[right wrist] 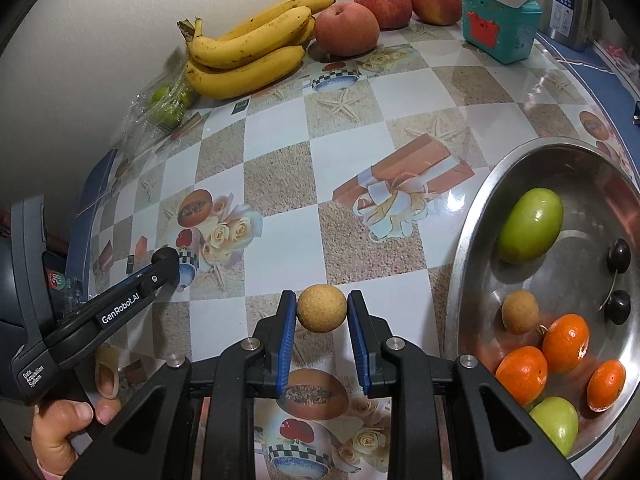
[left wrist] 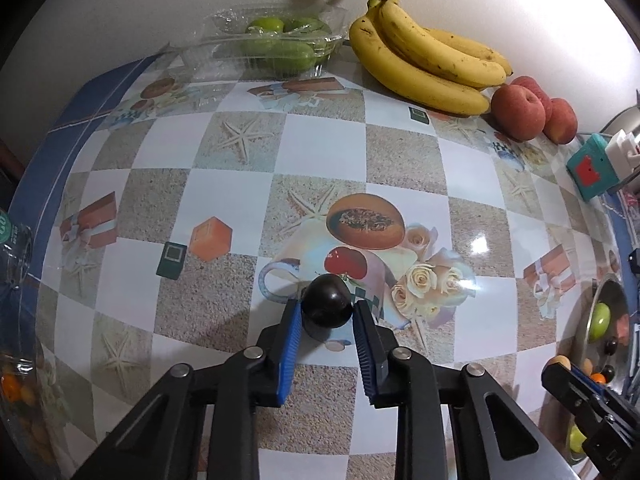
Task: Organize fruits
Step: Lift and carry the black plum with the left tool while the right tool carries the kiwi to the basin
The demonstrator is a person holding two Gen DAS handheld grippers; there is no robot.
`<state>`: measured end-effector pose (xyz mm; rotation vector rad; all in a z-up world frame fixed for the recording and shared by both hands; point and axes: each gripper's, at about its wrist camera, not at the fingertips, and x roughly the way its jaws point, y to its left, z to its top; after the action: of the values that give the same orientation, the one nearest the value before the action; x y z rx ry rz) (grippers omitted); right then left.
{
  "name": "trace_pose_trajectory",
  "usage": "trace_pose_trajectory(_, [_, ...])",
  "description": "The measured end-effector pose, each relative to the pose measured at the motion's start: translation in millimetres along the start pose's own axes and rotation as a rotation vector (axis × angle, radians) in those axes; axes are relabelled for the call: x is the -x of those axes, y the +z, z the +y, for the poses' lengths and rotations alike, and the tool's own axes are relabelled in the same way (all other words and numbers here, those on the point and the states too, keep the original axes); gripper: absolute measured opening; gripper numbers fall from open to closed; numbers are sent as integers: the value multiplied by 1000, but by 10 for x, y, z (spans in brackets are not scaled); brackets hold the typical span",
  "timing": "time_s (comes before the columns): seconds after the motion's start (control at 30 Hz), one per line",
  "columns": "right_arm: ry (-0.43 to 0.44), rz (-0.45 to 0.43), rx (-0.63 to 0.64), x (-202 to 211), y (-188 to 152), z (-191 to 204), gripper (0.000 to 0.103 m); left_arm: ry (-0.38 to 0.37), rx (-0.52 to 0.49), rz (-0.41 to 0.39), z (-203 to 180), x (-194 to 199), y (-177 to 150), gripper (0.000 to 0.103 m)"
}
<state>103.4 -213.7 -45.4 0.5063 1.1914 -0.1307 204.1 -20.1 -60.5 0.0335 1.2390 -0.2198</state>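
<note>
Dark round fruit (left wrist: 326, 301) pinched between the blue pads of the left gripper (left wrist: 326, 312), low over the checkered tablecloth (left wrist: 320, 152). Tan round fruit (right wrist: 322, 308) clamped in the right gripper (right wrist: 322, 312), angled steeply down, just beside the steel bowl (right wrist: 472, 216). Bananas (right wrist: 248, 54) well apart by the wall.

Bright overhead light glares off the glossy tablecloth (left wrist: 480, 246); sharp focus, fisheye edges bent and dark

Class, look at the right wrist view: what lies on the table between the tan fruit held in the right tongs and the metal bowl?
Nothing: in the right wrist view only bare patterned tablecloth separates the tan fruit from the metal bowl.
</note>
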Motion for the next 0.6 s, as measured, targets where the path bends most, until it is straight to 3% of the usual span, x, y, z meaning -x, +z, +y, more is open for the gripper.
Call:
trace_pose_trajectory(0.27, [23,-20,-27,120,-35,-90,27,-23,-8,-33,-82,299,-19,28])
trace_pose_trajectory(0.6, [29,-48,-64,278,-78,-232,27,-6,-116,-102,-491,651,-109,28])
